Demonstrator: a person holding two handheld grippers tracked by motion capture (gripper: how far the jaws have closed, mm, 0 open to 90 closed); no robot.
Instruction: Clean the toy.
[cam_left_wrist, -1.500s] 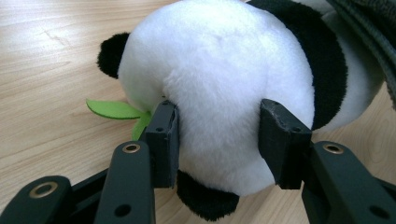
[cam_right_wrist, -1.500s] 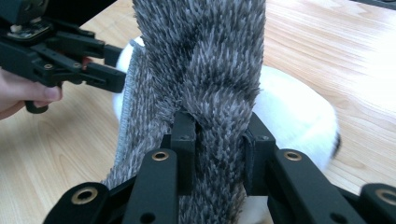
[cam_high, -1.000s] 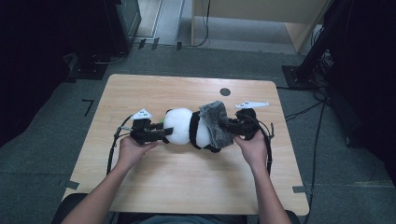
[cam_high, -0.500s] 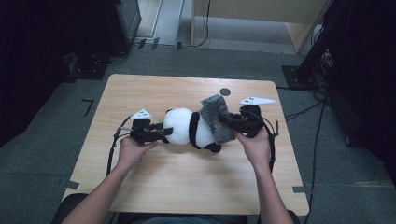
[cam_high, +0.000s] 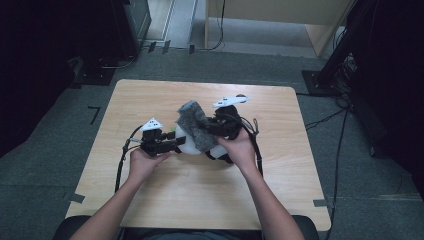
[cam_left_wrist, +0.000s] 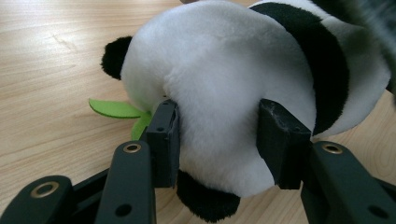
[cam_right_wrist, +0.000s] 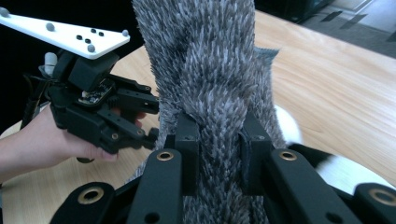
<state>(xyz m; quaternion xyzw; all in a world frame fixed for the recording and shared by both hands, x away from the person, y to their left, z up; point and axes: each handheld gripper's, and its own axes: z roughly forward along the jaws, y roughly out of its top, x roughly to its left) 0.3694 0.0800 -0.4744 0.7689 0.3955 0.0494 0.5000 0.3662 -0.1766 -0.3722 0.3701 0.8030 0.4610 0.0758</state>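
Two grippers work one plush panda (cam_high: 192, 145) at the middle of the desk (cam_high: 280, 170) in the high view. Left gripper (cam_left_wrist: 217, 140): jaws clamped on the panda's white body, one pad each side, seen in the left gripper view; a green felt leaf (cam_left_wrist: 112, 108) pokes out at the left, lying on the wood. Right gripper (cam_right_wrist: 218, 149): jaws pinched tight on a grey fuzzy cloth (cam_right_wrist: 210, 70), which stands up the centre of the right gripper view. In the high view the cloth drapes over the panda's right half, right gripper just right of it, left gripper at centre-left.
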